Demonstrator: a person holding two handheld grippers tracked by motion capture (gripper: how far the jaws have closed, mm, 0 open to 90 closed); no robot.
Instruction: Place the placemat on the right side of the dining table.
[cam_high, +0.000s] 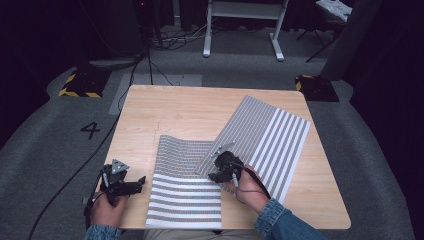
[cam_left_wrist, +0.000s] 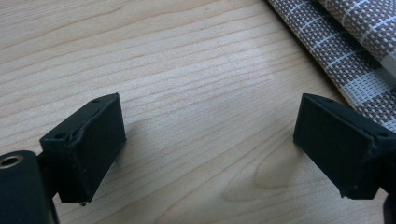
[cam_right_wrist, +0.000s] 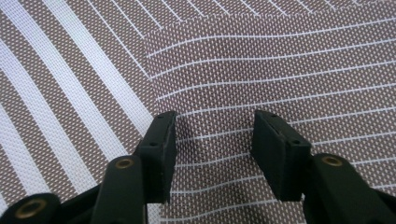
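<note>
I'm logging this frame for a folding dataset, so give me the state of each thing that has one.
Near placemat: mostly flat on the table, far end curled up.
Far placemat: lying askew, its left part folded over, a corner on the near placemat.
Left gripper: open, over bare table, nothing between the jaws.
Right gripper: open, jaws on the folded-over part, not pinching it.
</note>
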